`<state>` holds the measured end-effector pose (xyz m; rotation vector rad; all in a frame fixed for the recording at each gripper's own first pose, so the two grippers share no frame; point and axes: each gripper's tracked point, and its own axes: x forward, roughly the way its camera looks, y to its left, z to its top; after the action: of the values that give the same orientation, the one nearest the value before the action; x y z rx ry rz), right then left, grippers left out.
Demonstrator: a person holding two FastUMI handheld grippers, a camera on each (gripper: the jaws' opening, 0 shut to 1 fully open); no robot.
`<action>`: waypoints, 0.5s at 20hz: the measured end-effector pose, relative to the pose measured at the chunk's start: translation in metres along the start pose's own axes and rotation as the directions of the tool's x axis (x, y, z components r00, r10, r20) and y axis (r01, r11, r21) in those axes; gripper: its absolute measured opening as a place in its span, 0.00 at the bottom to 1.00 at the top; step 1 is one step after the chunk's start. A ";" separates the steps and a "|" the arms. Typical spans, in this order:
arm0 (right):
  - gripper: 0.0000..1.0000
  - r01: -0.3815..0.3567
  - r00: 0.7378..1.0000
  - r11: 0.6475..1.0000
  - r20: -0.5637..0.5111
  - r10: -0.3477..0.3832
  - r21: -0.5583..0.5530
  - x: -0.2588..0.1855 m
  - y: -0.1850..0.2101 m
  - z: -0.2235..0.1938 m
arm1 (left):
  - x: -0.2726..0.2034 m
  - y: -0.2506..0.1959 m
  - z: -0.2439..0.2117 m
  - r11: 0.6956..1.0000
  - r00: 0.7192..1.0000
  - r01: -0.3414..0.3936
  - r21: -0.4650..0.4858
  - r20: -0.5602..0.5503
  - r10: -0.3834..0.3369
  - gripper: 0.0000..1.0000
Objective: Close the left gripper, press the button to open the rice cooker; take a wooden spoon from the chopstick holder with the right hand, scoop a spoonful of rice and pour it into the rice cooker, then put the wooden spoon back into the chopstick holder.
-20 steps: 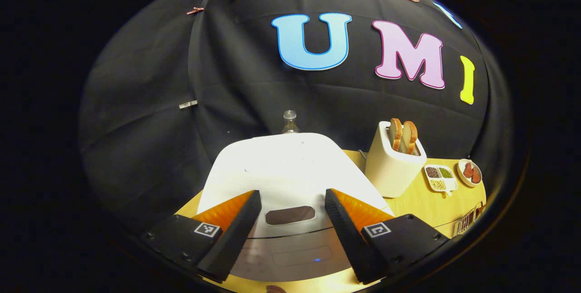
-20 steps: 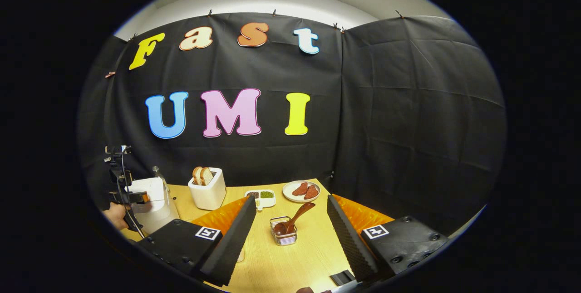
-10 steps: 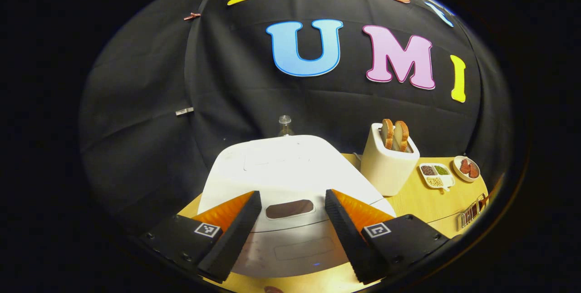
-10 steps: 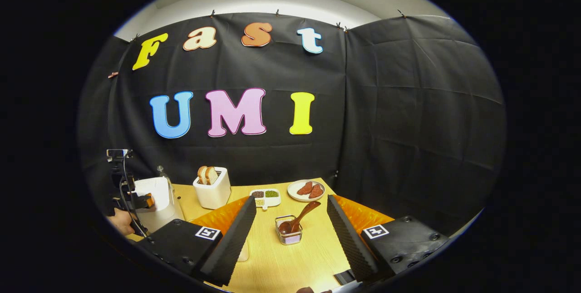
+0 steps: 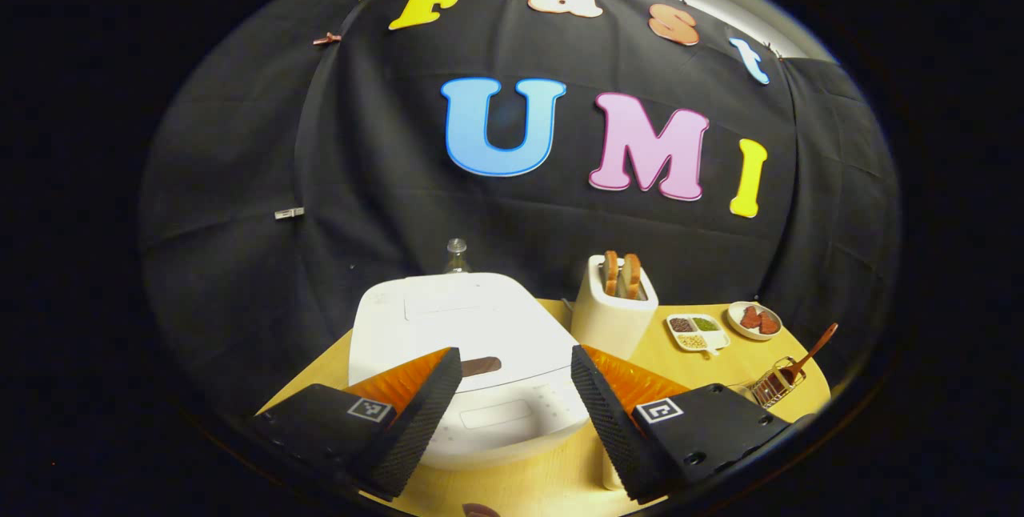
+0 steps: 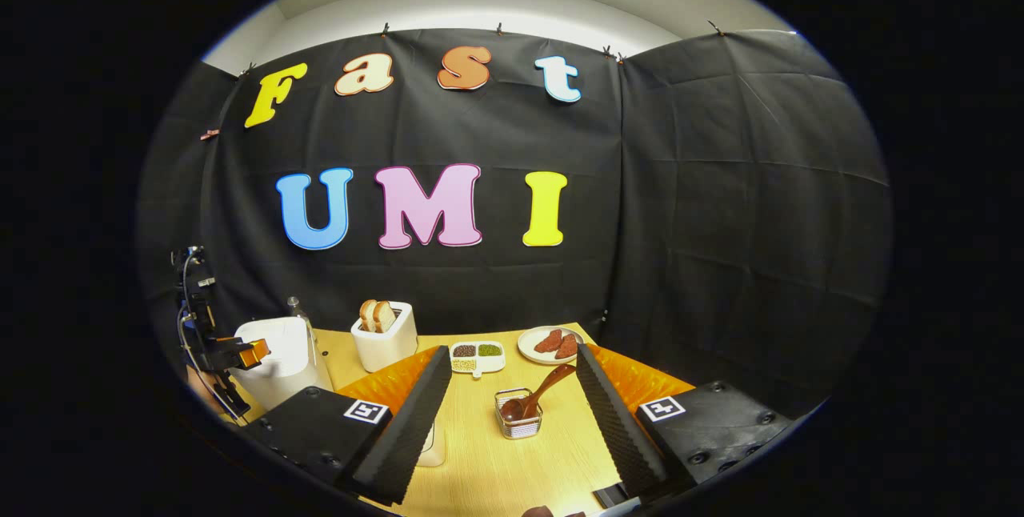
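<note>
Both my left claw [image 5: 512, 389] and right claw [image 6: 508, 413] stand wide; step one pending: narrow the left, press the rice cooker [image 5: 464, 325] button ahead.

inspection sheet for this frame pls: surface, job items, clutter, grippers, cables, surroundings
Surface: wooden table, bare in front.
Job's things: rice cooker, lid shut; wooden spoon leaning in chopstick holder.
Clutter: toaster with bread, divided dish, plate, bottle behind cooker.
Grippers: left gripper open, above cooker front; right gripper open, facing holder.
Cables: black cable on the left gripper.
Surroundings: black cloth wall.
</note>
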<state>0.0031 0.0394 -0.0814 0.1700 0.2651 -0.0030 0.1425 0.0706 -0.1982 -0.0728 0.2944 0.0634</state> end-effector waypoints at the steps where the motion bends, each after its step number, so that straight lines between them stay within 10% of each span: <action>1: 0.98 -0.009 1.000 1.000 0.002 0.009 0.000 0.002 0.001 0.002 | -0.011 -0.006 0.008 1.000 0.999 0.022 0.005 0.024 -0.022 0.95; 10: 0.98 -0.072 0.996 0.996 0.049 0.075 -0.053 0.015 0.005 0.025 | -0.111 -0.053 0.060 0.989 0.982 0.123 0.085 0.137 -0.133 0.95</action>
<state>0.0242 0.0408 -0.0606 0.1289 0.2083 0.0724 0.0577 0.0172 -0.1056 -0.0115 0.1483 -0.0704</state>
